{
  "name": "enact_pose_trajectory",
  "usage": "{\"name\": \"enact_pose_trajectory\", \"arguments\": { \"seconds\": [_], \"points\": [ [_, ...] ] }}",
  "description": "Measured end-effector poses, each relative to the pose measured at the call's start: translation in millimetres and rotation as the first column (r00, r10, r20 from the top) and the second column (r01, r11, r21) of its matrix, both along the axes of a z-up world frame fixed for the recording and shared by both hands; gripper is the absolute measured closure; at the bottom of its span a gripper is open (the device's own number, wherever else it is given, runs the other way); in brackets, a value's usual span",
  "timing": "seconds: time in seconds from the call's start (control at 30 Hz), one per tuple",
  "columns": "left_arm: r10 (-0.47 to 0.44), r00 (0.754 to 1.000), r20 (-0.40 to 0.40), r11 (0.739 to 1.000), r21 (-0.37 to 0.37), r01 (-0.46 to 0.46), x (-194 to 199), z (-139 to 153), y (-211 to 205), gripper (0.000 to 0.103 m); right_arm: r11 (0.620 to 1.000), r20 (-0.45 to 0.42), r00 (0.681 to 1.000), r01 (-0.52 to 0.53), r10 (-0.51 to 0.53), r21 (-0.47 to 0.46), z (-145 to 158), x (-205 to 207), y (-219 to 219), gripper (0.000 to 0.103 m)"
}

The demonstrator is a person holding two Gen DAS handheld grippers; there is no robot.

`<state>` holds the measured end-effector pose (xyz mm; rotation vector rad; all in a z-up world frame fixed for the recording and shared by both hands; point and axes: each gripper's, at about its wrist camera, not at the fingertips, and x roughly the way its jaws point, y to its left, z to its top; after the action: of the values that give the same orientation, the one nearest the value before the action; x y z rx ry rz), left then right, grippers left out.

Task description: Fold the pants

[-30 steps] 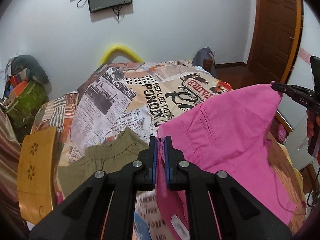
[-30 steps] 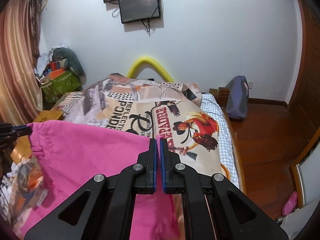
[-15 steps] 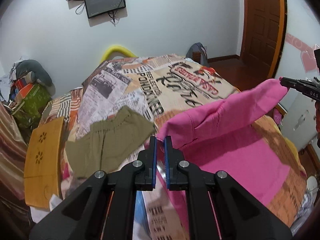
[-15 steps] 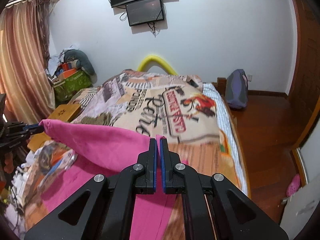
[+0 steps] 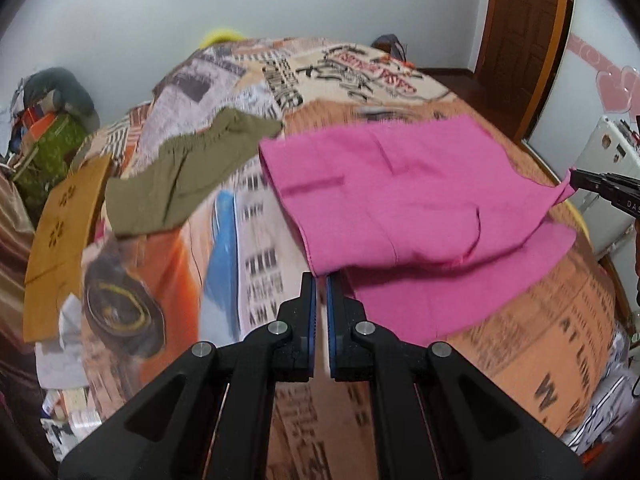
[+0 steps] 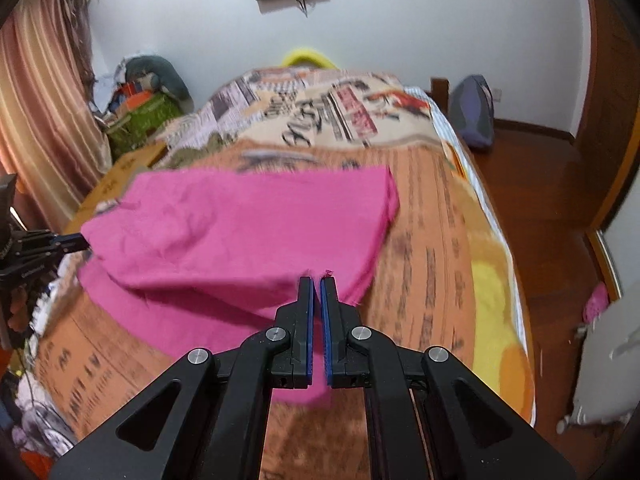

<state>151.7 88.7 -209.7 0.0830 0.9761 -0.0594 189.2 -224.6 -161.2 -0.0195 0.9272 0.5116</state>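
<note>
Both the left hand-held gripper [image 5: 321, 280] and right hand-held gripper [image 6: 314, 280] pinch corners of the pink pants [image 5: 404, 204], folded over just ahead of them on the bed [image 5: 532, 344], and uneven tension could skew the fold.

- Pink pants [image 5: 404, 200]: matt woven cloth, softly creased.
- Bedspread [image 5: 248, 240]: printed matt fabric.
- Door [image 5: 520, 36]: glossy varnished wood.
- Left gripper [image 5: 321, 280]: matt black plastic.
</note>
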Motion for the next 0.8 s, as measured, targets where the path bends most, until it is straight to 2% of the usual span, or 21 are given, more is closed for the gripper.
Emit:
{"name": "enact_pose_trajectory", "arguments": {
  "seconds": [0.17,0.37,0.43,0.5,0.53,0.63,0.7,0.8],
  "points": [
    [0.014,1.0,-0.003,0.999,-0.028,-0.015,-15.8,-1.7,4.6,0.098,0.999,-0.029,0.999,0.03,-0.03,0.011,-6.9,-17.5,-14.6,0.099],
    [-0.017,0.998,0.058,1.0,-0.013,0.018,-27.0,25.9,-5.1,0.098,0.999,0.03,1.0,0.002,-0.001,-0.049,9.6,-36.6,-10.2,0.097],
    [-0.035,0.996,0.077,0.999,-0.013,0.036,-24.7,36.2,-11.5,0.098,0.999,0.055,0.998,-0.021,0.023,-0.038,18.1,-39.2,-3.8,0.091],
    [-0.065,0.994,0.086,0.998,-0.018,0.067,-19.9,42.4,-20.9,0.097,0.998,0.081,0.995,-0.05,0.052,-0.023,26.9,-40.8,5.8,0.077],
    [-0.081,0.993,0.086,0.997,-0.015,0.082,-17.4,43.4,-25.8,0.096,0.998,0.092,0.994,-0.061,0.063,-0.019,28.0,-41.9,10.5,0.074],
    [-0.141,0.987,0.076,0.99,0.026,0.139,-10.6,40.0,-45.7,0.088,0.993,0.111,0.986,-0.119,0.121,-0.026,30.0,-42.5,29.9,0.07],
    [-0.186,0.981,0.05,0.981,0.059,0.183,-7.2,31.2,-59.1,0.073,0.987,0.109,0.981,-0.161,0.163,-0.031,27.3,-43.2,43.0,0.069],
    [-0.226,0.974,0.011,0.969,0.103,0.224,-3.8,14.2,-71.4,0.068,0.977,0.09,0.973,-0.208,0.211,-0.041,17.9,-42.2,58.3,0.065]
  ]
}}
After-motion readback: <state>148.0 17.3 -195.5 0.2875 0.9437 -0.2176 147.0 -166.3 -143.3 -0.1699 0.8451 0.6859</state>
